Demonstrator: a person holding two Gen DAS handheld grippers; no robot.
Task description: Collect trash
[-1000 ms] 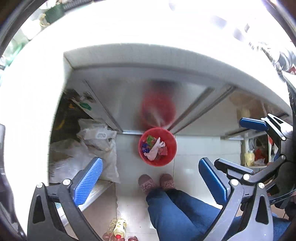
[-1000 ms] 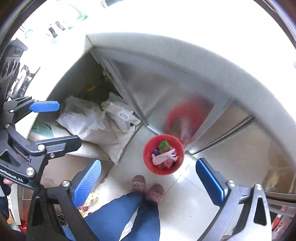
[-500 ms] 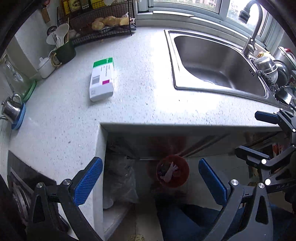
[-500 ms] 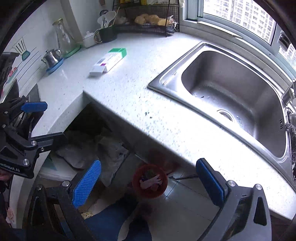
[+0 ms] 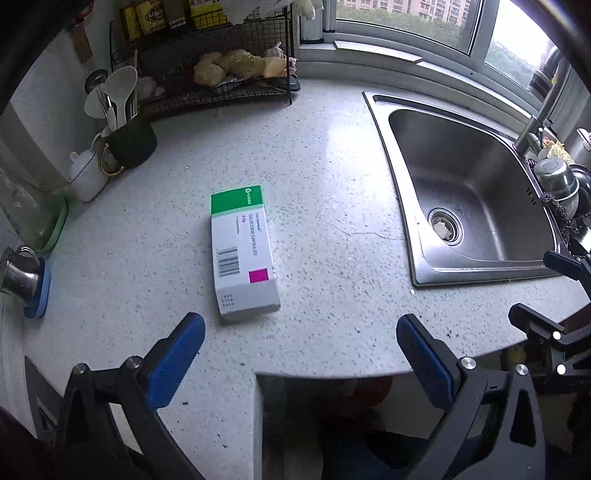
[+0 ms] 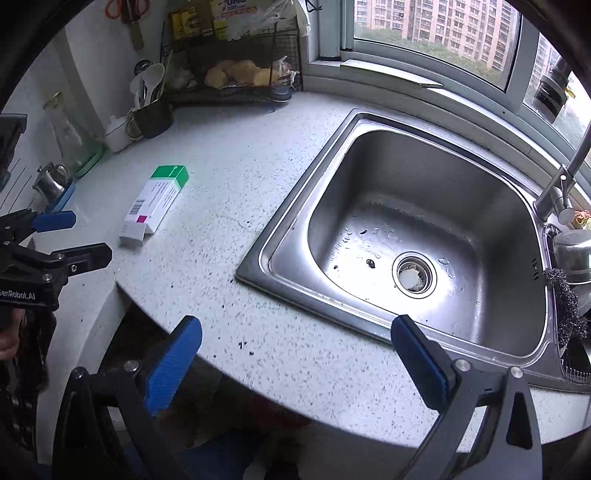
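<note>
Speckled countertop [image 5: 325, 192], steel sink [image 5: 402, 155], window [image 6: 436, 33]

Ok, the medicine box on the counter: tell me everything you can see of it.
The medicine box is a flat white carton, seemingly cardboard, with a green band at its far end, a barcode, a magenta square and small print. It looks closed and undented. It lies flat on the speckled countertop, left of the sink, touched by nothing else. The open left gripper is short of it.
</note>
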